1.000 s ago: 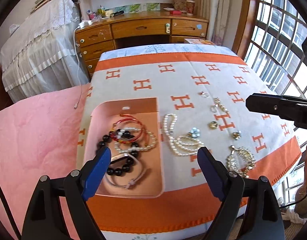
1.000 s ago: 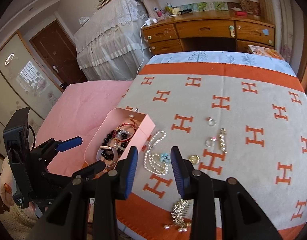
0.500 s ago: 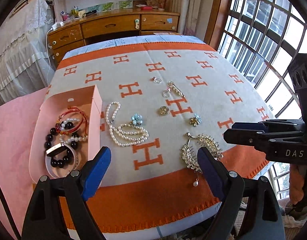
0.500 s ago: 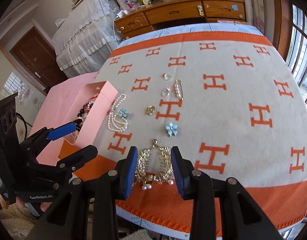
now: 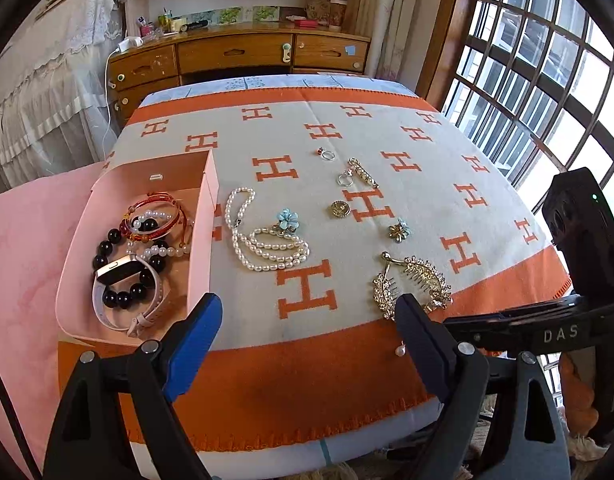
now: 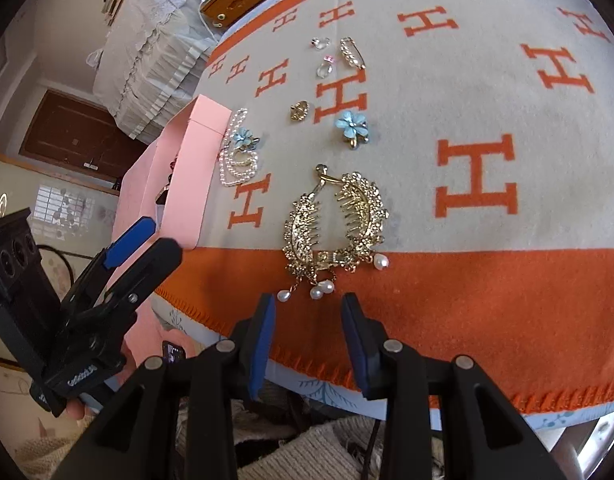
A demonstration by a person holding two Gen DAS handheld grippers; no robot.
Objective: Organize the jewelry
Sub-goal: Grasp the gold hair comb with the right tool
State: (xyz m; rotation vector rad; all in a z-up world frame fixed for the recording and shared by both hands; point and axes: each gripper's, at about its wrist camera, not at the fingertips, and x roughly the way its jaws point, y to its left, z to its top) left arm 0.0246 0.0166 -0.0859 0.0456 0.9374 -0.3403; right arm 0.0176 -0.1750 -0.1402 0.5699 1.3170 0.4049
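A pink box [image 5: 203,216] at the table's left holds red bangles, black beads, pearls and a watch [image 5: 119,270]. Loose on the H-patterned blanket lie a pearl necklace [image 5: 263,244], two blue flower pieces [image 5: 287,219] [image 6: 351,124], a gold button [image 5: 339,209], rings [image 5: 327,155], a pearl pin [image 5: 363,172] and a gold hair comb with pearl drops [image 6: 335,224], also in the left wrist view [image 5: 411,280]. My right gripper [image 6: 309,316] is open and empty, just short of the comb's pearls. My left gripper [image 5: 307,320] is open and empty above the front edge.
The blanket's orange border [image 6: 487,292] runs along the table's front edge. A wooden desk with drawers [image 5: 235,56] stands behind the table, a lace-covered bed [image 5: 39,80] at the left, a barred window [image 5: 547,80] at the right. Pink cloth [image 5: 23,260] lies left of the box.
My right gripper has moved down and in toward the gold comb, which now fills its view. My left gripper has swung right and back from above the box.
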